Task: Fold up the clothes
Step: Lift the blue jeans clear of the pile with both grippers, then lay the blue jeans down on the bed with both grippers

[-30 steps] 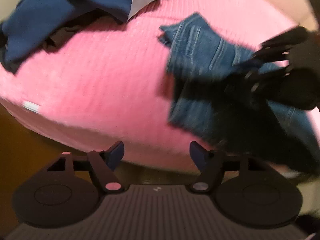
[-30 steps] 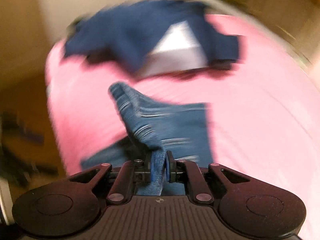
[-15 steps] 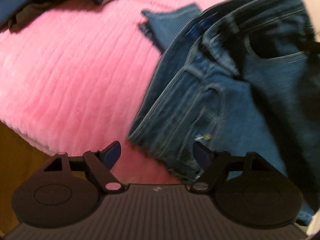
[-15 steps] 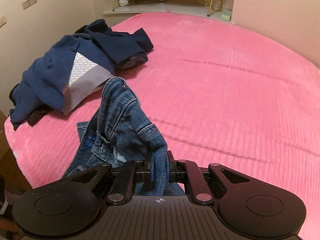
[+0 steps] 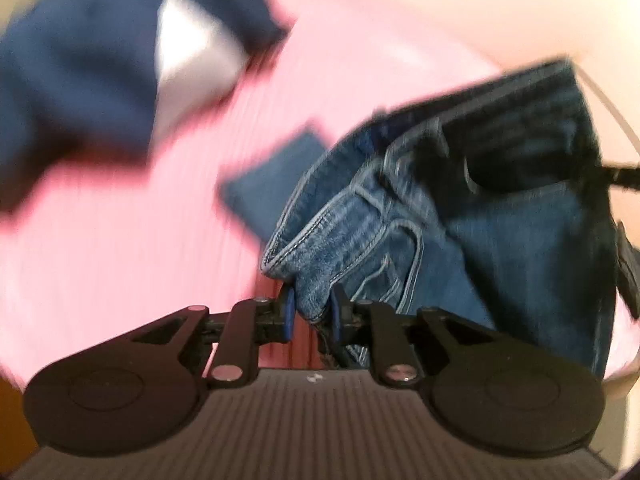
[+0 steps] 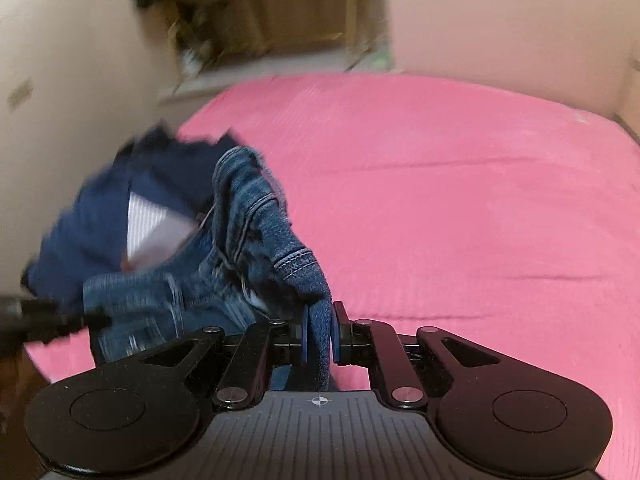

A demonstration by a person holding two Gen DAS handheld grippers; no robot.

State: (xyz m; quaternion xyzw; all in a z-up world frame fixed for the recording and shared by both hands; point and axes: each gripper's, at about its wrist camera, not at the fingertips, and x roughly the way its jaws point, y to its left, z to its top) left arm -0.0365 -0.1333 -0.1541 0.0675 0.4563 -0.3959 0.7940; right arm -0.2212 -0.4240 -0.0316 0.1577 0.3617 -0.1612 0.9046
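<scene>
Left tongs (image 5: 311, 309): closing, with a bunched fold of the jeans (image 5: 460, 216) at the waistband between the blue pads (image 5: 287, 312); the denim is pinched and bulges out above them.
Right tongs (image 6: 320, 334): clamped tight on another fold of the jeans (image 6: 256, 248), the cloth squeezed flat between the pads (image 6: 305, 334).
Jeans: held up between the two tongs over the near left corner of the bed (image 6: 460, 208), the waistband stretched from one grip to the other; in the left wrist view a pocket opening and stitched seams show, and the rest hangs down at the bed's edge.
Navy garment (image 6: 104, 216): a crumpled dark blue piece with a white panel (image 6: 146, 220), lying near the bed's left edge, behind the jeans.
Bed: covered by a ribbed pink blanket.
Picture quality: the left wrist view is heavily blurred.
</scene>
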